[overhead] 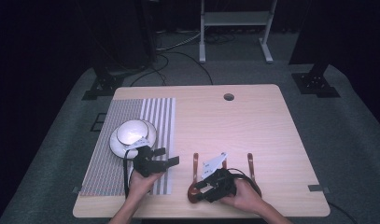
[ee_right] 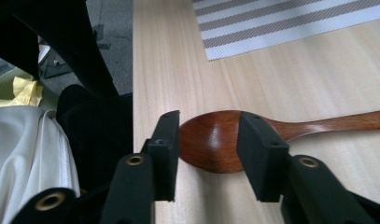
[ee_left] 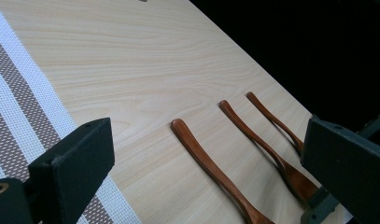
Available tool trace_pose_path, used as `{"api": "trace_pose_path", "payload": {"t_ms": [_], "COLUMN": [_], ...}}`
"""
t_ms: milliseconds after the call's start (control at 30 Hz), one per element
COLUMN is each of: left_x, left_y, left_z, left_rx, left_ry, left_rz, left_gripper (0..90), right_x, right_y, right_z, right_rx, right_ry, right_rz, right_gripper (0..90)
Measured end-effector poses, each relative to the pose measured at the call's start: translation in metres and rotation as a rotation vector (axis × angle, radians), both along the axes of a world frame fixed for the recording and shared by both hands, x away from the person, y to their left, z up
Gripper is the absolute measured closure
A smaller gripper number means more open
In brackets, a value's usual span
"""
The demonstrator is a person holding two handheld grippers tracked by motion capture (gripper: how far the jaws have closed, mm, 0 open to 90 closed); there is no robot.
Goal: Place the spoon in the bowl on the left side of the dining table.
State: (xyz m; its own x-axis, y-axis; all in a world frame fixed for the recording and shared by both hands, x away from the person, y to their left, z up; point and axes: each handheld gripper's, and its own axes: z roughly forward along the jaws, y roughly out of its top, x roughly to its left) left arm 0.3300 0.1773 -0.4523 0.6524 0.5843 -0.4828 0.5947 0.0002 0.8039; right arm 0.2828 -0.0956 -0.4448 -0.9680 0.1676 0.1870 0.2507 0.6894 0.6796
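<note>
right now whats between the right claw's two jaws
The bowl of a wooden spoon sits between the open jaws of the right claw, lying on the bare table, as the right gripper view shows.

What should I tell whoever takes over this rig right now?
Right gripper: jaws open, straddling the bowl of the wooden spoon, which lies flat near the table's near edge; not yet clamped.
Left gripper: open, holding nothing, over the edge of the striped placemat.
White bowl on its saucer sits on the placemat. Two more wooden utensils lie right of the spoon.
Done: approach to the spoon. Left: probably close, lift and place it.
</note>
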Motion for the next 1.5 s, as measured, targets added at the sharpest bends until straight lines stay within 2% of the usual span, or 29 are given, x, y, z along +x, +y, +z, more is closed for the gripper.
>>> {"api": "trace_pose_path", "payload": {"t_ms": [300, 567, 600, 667, 767, 967, 1100, 1267, 1500], "left_x": [-0.001, -0.002, -0.002, -0.002, -0.002, -0.002, -0.001, 0.001, 0.001], "left_y": [-0.001, 0.0, 0.0, 0.0, -0.003, -0.01, -0.011, -0.013, -0.022], "left_z": [0.0, 0.001, 0.001, 0.001, -0.001, -0.003, -0.005, -0.006, -0.008], "left_rx": [-0.002, -0.014, -0.015, -0.017, -0.018, -0.004, 0.0, -0.004, 0.009], "left_ry": [0.0, -0.015, -0.013, -0.009, 0.002, 0.006, 0.013, 0.027, 0.035], "left_rz": [-0.005, 0.011, 0.01, 0.01, -0.002, -0.02, -0.021, -0.016, -0.039], "left_gripper": [1.8, 2.2, 2.2, 2.2, 2.2, 4.8, 5.2, 5.3, 7.2], "right_x": [-0.003, -0.006, -0.008, -0.008, -0.013, -0.018, -0.02, -0.021, -0.024], "right_y": [0.01, 0.016, 0.016, 0.017, 0.017, 0.016, 0.016, 0.016, 0.017], "right_z": [-0.006, -0.017, -0.018, -0.018, -0.018, -0.019, -0.019, -0.019, -0.019], "right_rx": [-0.024, -0.074, -0.084, -0.085, -0.09, -0.079, -0.084, -0.085, -0.093], "right_ry": [0.006, -0.016, -0.041, -0.048, -0.098, -0.131, -0.168, -0.182, -0.206], "right_rz": [0.028, 0.034, 0.034, 0.03, 0.028, 0.022, 0.039, 0.042, 0.048], "right_gripper": [65.7, 67.0, 66.9, 67.0, 67.0, 67.0, 67.0, 67.0, 67.1]}}
